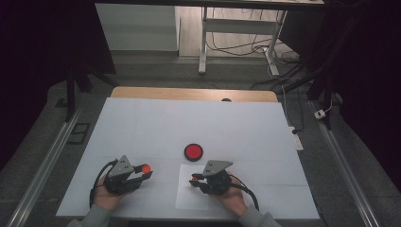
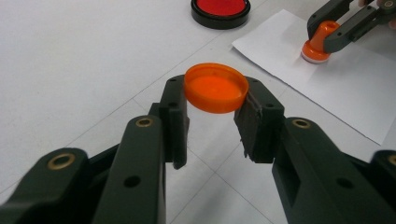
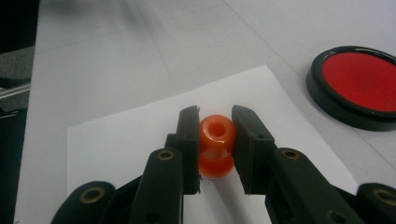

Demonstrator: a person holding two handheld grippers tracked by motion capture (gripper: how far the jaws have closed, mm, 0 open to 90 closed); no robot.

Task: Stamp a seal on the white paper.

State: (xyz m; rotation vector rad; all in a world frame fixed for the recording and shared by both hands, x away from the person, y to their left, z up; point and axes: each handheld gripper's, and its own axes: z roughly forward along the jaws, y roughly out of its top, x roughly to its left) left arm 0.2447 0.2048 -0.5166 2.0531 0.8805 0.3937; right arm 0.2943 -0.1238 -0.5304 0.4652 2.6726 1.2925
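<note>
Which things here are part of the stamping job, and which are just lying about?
In the job:
- orange stamp, held by right hand-held gripper
- orange cap, held by left hand-held gripper
- red ink pad
- sheet of paper

Lying about:
- white desk frame
- floor cables

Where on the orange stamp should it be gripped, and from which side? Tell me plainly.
Grip the orange stamp at its narrow waist, between the rounded knob on top and the wider base, coming from the side with the jaws level. It stands upright on the white paper sheet, so the knob and base flare likely keep it from slipping. The right hand-held gripper is shut on it there.
</note>
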